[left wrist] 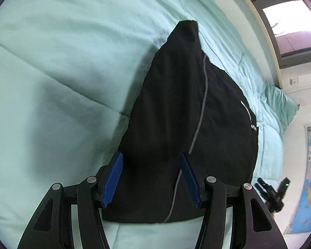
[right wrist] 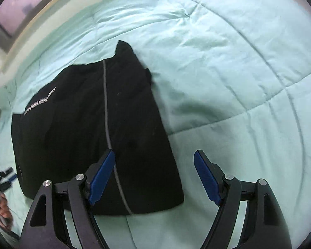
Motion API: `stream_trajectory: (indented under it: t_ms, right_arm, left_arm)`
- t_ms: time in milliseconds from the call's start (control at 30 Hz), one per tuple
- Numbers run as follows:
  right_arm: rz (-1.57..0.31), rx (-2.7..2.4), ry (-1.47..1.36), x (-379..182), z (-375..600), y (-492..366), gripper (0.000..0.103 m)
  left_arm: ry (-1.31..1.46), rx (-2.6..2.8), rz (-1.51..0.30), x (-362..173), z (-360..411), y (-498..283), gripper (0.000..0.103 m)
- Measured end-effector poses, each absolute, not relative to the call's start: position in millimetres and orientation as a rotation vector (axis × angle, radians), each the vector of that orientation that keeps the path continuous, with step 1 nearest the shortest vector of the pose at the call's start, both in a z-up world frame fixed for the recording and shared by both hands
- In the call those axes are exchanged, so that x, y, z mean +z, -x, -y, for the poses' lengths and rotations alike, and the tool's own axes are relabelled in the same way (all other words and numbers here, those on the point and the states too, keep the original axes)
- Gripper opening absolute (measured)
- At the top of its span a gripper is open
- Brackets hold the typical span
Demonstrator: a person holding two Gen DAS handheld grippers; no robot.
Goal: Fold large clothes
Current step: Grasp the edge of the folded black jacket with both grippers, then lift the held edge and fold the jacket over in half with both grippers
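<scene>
You are holding your left gripper [left wrist: 151, 178] with its jaws standing half-wide and empty over the near end of the folded black garment with a grey stripe [left wrist: 176, 114]. Your right gripper [right wrist: 154, 176] is hanging wide open, gripping nothing, over the garment's right edge. The garment is lying flat on the pale mint quilted bed cover [right wrist: 228, 72]

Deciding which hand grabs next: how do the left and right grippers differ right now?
The left gripper hangs wholly over the black garment, while the right gripper straddles its edge, one finger over the mint comforter. The left's jaws stand narrower than the right's. Both are open, hold nothing and have blue pads.
</scene>
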State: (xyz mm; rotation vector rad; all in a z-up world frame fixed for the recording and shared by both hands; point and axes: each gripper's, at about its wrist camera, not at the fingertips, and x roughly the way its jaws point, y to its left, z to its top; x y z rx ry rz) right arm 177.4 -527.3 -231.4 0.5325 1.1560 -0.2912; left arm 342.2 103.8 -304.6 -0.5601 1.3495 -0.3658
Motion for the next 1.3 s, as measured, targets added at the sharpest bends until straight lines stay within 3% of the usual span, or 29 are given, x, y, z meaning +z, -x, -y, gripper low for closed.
stream_trajectory:
  t_ms: [200,300,367,533,600,633,667,700,733,833,1000,1100,1133,1200,1300]
  right_arm:
    - [-1.192,-0.181,-0.633,-268,535,-202,0.081]
    - [-1.217,-0.126,-0.698,-292,539,-212,0.083]
    - [-1.213,-0.113,-0.752,-303,545,-211,0.090]
    - [-1.171,-0.037,-0.959,-332,562,-207,0.100]
    - [-1.160,-0.020,-0.963,-332,560,-207,0.099]
    - [-1.155,-0.003,-0.965,-330,558,-206,0.094]
    - [-1.140,0.046,-0.989,-326,556,-205,0.078]
    - [-1.126,0.102,-1.023,-323,554,-204,0.069]
    - [-1.121,0.112,-1.016,-321,552,-205,0.068]
    - [-1.147,0.125,-0.950,-317,547,-206,0.070]
    - [-1.178,0.184,-1.085,-346,551,-219,0.077]
    - [-1.165,0.213,-1.155,-361,549,-230,0.080]
    - [-1.163,0.216,-1.148,-365,545,-237,0.080]
    - [-1.170,0.214,-1.084,-357,536,-242,0.078]
    - [-1.137,0.220,-1.010,-333,530,-240,0.058]
  left_arm:
    - [0.669,-0.432,-1.369,-337,-100,-365,0.062]
    - [0.727,-0.464,-1.392,-356,-96,-369,0.071]
    - [0.781,-0.490,-1.394,-367,-97,-371,0.077]
    - [0.852,-0.530,-1.367,-381,-95,-372,0.080]
    - [0.864,-0.556,-1.330,-377,-92,-369,0.068]
    - [0.897,-0.601,-1.308,-373,-90,-367,0.047]
    - [0.903,-0.608,-1.296,-369,-89,-365,0.047]
    - [0.885,-0.620,-1.287,-364,-87,-362,0.046]
    - [0.874,-0.636,-1.281,-361,-86,-360,0.046]
    - [0.937,-0.663,-1.295,-366,-83,-364,0.048]
    - [1.013,-0.680,-1.323,-390,-73,-379,0.061]
    - [1.045,-0.688,-1.318,-397,-68,-381,0.064]
    - [1.035,-0.684,-1.310,-396,-72,-380,0.061]
    - [0.955,-0.708,-1.249,-379,-66,-374,0.046]
    - [0.919,-0.750,-1.184,-353,-68,-365,0.036]
